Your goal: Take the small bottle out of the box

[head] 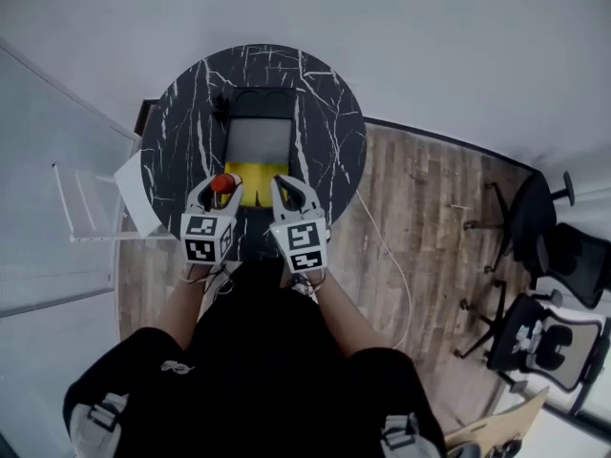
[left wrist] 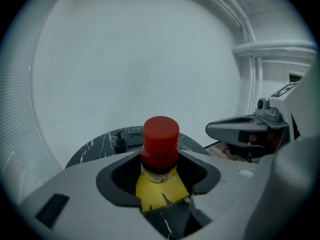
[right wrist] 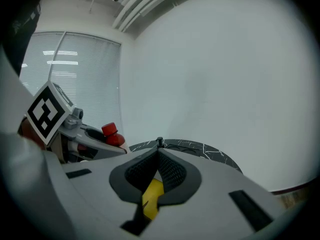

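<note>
A small bottle with a red cap and red neck stands upright between the jaws of my left gripper, which is shut on it. In the head view the bottle shows at the left gripper, held just above the near left edge of the yellow box. The open box lies on the round black marble table, its dark lid folded back beyond it. My right gripper hovers at the box's near right edge, jaws shut with nothing between them. The red cap shows left in the right gripper view.
The table is small and round, with wooden floor to its right. Office chairs stand at the far right. A white wire rack and a white panel sit against the table's left side. A cable runs across the floor.
</note>
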The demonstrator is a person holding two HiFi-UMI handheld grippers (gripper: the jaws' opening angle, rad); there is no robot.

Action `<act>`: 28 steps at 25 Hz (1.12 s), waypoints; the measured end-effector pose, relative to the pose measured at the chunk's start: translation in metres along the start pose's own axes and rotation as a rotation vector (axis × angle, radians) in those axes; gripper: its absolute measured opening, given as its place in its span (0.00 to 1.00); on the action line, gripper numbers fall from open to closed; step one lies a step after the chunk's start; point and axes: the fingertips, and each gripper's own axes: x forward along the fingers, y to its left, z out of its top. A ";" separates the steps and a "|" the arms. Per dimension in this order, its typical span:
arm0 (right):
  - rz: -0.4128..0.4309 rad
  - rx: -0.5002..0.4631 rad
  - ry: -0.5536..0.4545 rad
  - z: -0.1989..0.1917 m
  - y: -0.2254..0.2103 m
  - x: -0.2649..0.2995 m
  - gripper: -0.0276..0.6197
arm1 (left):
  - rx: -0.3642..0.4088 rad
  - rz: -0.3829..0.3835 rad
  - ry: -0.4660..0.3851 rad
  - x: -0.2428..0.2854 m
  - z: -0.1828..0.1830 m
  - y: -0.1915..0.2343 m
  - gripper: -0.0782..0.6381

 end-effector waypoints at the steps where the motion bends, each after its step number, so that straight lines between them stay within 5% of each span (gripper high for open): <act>1: -0.002 0.000 -0.013 0.005 0.000 -0.002 0.04 | -0.001 0.003 -0.013 -0.005 0.003 0.000 0.41; 13: -0.018 -0.108 -0.186 0.078 0.022 -0.047 0.04 | -0.031 0.032 -0.135 -0.065 0.041 -0.004 0.41; 28: -0.076 -0.130 -0.235 0.097 0.017 -0.077 0.03 | 0.031 0.052 -0.232 -0.106 0.069 -0.011 0.41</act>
